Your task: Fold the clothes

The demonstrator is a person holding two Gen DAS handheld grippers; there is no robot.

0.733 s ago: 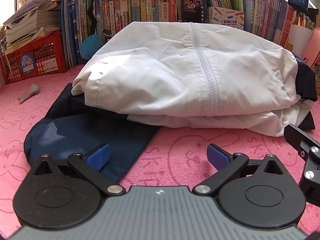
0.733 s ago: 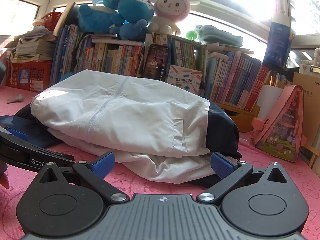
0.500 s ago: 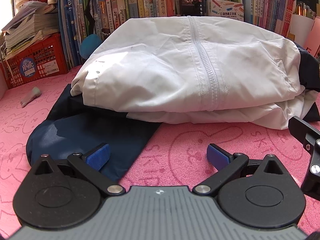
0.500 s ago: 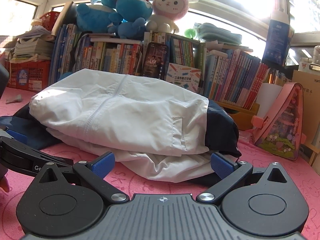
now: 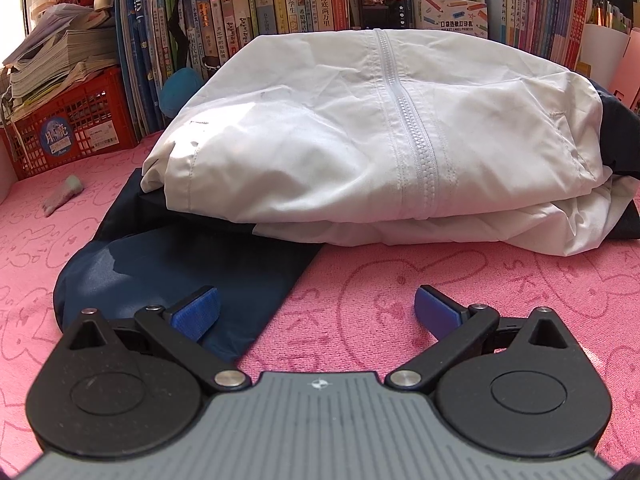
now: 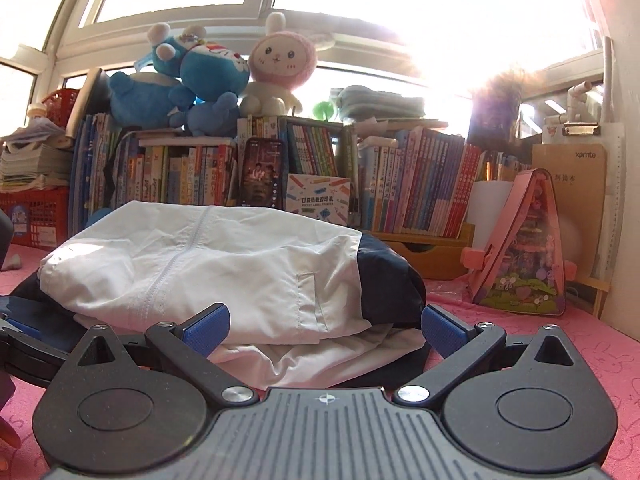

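Inspecting the white zip-front jacket with navy panels, we find it lying bundled on the pink towelling surface. Left gripper and right gripper gape wide, empty. The navy sleeve, apparently loose, needs tucking next.

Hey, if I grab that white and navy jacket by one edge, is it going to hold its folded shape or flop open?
The jacket would probably flop open: its thin creased fabric sags at the folds. It looks light and smooth, so it may slide on the pink cloth. The navy part lying loose at the left would likely trail.
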